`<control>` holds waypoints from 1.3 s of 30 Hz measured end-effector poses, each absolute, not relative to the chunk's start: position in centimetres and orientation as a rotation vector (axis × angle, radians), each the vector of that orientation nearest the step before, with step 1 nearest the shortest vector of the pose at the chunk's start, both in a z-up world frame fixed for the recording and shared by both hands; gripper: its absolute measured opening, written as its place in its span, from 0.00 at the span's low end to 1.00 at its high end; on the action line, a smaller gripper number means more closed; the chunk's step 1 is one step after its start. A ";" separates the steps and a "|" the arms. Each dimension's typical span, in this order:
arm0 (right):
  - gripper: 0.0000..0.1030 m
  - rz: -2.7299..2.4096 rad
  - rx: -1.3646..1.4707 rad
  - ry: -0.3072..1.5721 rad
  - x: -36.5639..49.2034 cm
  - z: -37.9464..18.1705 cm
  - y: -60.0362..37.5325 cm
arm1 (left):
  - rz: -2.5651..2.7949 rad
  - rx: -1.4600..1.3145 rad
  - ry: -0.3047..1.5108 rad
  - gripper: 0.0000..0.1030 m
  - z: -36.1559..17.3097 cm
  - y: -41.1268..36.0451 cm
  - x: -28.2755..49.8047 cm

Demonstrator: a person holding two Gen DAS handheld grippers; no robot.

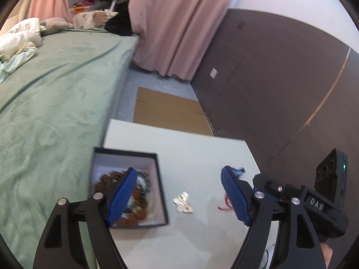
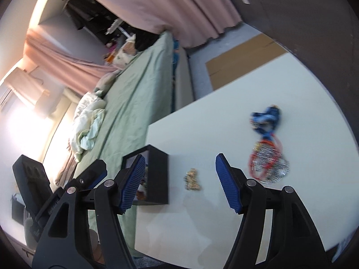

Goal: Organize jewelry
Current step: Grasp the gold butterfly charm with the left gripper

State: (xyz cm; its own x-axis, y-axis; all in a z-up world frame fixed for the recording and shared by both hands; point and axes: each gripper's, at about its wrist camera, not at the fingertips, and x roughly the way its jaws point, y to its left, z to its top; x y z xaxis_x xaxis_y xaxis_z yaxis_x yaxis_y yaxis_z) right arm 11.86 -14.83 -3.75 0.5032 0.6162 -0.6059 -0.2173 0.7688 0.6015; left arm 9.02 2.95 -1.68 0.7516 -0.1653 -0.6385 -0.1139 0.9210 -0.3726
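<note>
A black box (image 1: 160, 183) with a white lining stands at the left edge of the white table (image 1: 190, 152) and holds brown beaded jewelry (image 1: 136, 213). A gold butterfly piece (image 1: 183, 202) lies on the table just right of the box. My left gripper (image 1: 177, 197) is open and empty above it. In the right wrist view my right gripper (image 2: 179, 186) is open and empty over the same gold piece (image 2: 192, 179), with the box (image 2: 157, 177) to its left. A blue piece (image 2: 267, 118) and red and silver strands (image 2: 268, 161) lie further right.
A bed with a green cover (image 1: 56, 100) runs along the table's left side. A dark cabinet wall (image 1: 280, 85) stands on the right. Cardboard (image 1: 168, 112) lies on the floor beyond the table. Pink curtains (image 1: 175, 22) hang at the back.
</note>
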 end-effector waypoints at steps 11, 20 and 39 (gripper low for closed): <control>0.64 0.426 0.545 0.956 10.1 -4.6 -20.6 | -0.031 -0.339 0.807 0.54 -5.1 -2.9 9.6; 0.64 0.337 0.594 1.026 10.0 -6.4 -24.3 | 0.014 -0.227 0.858 0.52 -8.4 -6.7 10.7; 0.64 0.327 0.565 1.072 12.4 -7.5 -22.8 | 0.201 -0.065 0.934 0.52 -13.7 -8.1 13.9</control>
State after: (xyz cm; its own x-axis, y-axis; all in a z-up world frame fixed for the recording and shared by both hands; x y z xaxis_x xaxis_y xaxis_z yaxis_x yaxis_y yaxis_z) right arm 12.41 -22.78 -7.50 0.4504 0.5125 -0.7311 0.0176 0.8136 0.5812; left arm 13.95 -8.13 -13.74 0.5776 0.1436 -0.8036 -0.1996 0.9794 0.0316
